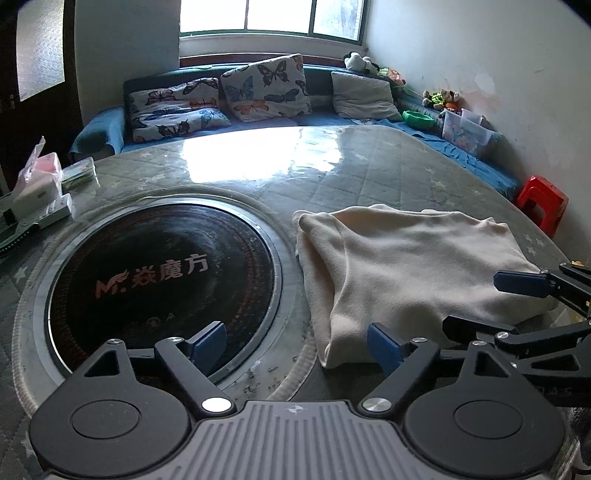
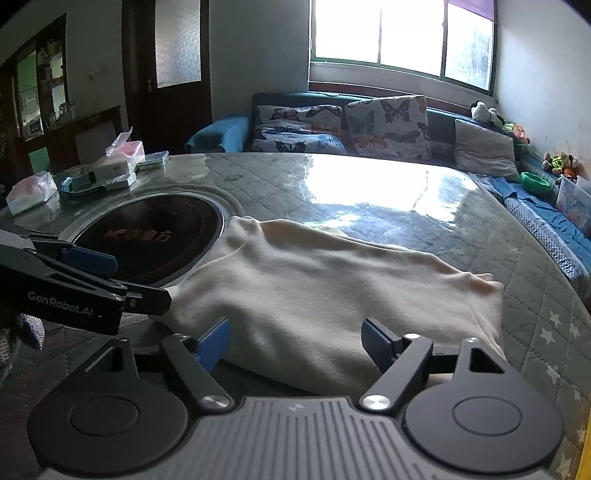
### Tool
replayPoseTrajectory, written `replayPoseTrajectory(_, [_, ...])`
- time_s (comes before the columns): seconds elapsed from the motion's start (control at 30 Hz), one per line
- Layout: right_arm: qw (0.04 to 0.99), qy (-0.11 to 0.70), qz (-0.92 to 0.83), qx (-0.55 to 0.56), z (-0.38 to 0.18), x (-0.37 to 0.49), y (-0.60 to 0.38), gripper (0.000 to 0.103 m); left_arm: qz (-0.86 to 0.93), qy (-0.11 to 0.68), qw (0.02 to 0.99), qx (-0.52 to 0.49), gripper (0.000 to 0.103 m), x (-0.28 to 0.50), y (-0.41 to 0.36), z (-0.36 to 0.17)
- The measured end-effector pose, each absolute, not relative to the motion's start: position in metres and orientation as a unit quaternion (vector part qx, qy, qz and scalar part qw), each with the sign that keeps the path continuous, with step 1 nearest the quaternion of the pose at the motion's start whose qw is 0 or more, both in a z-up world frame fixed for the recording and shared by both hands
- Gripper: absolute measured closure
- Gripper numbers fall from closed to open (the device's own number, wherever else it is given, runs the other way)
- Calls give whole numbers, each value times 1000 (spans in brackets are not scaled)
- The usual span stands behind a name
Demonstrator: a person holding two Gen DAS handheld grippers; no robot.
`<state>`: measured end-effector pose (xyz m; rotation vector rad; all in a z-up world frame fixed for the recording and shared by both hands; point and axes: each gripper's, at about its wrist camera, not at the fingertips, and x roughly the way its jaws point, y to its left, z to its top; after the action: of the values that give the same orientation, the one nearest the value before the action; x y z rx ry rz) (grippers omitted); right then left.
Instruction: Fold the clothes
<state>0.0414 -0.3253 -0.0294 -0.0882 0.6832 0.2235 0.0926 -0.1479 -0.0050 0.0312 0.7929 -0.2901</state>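
Far left on the round quilted tabletop [image 1: 369,173]: tissue packs [image 1: 38,181] and small boxes in a cluster. Next, set into the tabletop, a dark round heater plate [image 1: 162,277] with red lettering, ringed in metal. Over its near edge, the left gripper [image 1: 297,345], jaws spread wide, nothing between the blue pads [image 1: 210,341], right pad just beside the near left corner of the garment, contact not clear. Right of the plate, a cream folded garment [image 2: 332,295], lying flat on the tabletop in a rough rectangle, left edge touching the plate's rim, surface lightly rippled. Over its near edge, the right gripper [image 2: 295,343], also wide open, cloth lying between and below the fingers, pads not pressing on it. Beyond the tabletop, a blue sofa [image 2: 221,133] with butterfly cushions [image 2: 388,125] under a bright window [image 2: 399,33]. Further right, a grey cushion [image 1: 362,96], plush toys [image 1: 360,61], a green bowl [image 1: 417,119]. Far right, a red stool [image 1: 541,206] by the wall.
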Motion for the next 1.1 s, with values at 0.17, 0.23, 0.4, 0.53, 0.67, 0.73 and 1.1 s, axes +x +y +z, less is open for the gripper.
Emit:
replayPoseTrajectory(0.17, [937, 329, 107, -45, -27, 34, -321, 14, -140, 374, 917, 18, 7, 84, -144, -1])
replayPoseTrajectory(0.23, [938, 328, 106, -48, -26, 32, -318, 13, -139, 370, 918, 19, 4, 80, -143, -1])
replayPoseTrajectory(0.4, [940, 324, 102, -48, -24, 26, -316, 7, -136, 364, 921, 21, 0, 73, -138, 1])
replayPoseTrajectory(0.53, [941, 320, 93, -52, -23, 22, -313, 0, -133, 356, 924, 27, 0, 66, -135, 3])
replayPoseTrajectory(0.67, [942, 318, 90, -56, -23, 19, -313, 0, -130, 352, 927, 31, 0, 60, -132, 4])
replayPoseTrajectory(0.73, [942, 319, 88, -55, -23, 17, -313, 0, -131, 350, 927, 28, 0, 58, -131, 4])
replayPoseTrajectory(1.1, [944, 315, 77, -60, -25, 10, -311, 0, -119, 330, 936, 22, 0, 41, -123, 9])
